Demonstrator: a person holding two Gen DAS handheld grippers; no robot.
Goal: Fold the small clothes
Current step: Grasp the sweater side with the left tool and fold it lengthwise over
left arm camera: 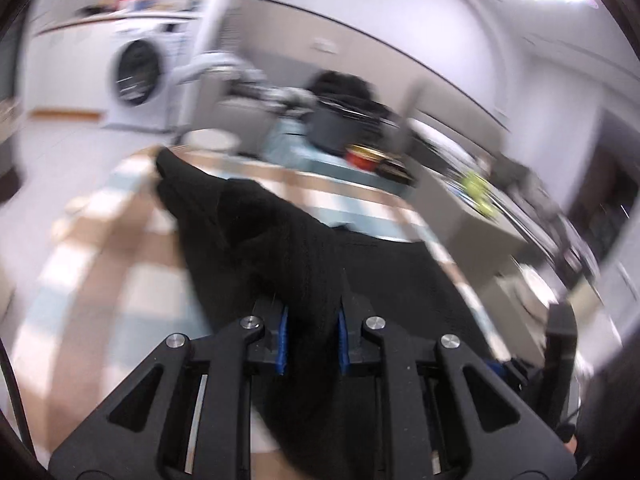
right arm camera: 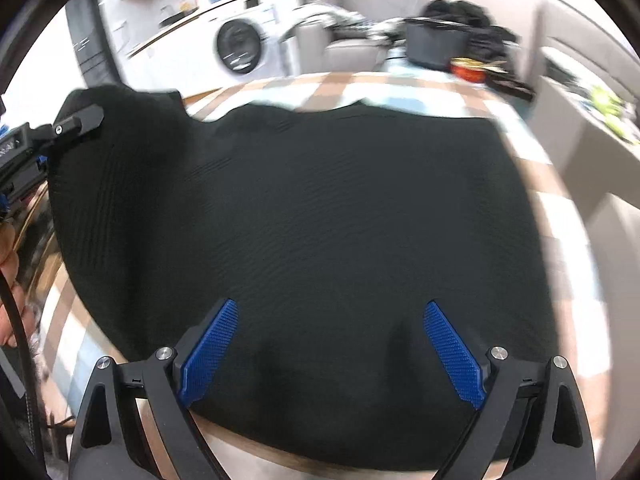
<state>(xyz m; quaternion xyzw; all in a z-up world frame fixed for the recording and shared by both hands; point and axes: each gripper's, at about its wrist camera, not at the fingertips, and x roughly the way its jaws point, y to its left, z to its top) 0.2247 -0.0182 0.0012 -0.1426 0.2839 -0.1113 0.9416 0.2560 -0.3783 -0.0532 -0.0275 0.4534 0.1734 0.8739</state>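
Clearly soft and limp, the black garment (right arm camera: 312, 216) sags from the left gripper (left arm camera: 311, 336), jaws pinching its desk-edge corner; right gripper (right arm camera: 332, 344) jaws spread.

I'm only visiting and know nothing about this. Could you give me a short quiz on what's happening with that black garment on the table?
1. True or false: the left hand-held gripper is clamped on part of the black garment.
2. How do the right hand-held gripper's jaws stand? A) wide open over the garment B) shut on the garment C) out of view
3. Fill in: the garment lies on a ______ tablecloth, with a washing machine behind.

Key: 1 true; 2 A; 3 checked.
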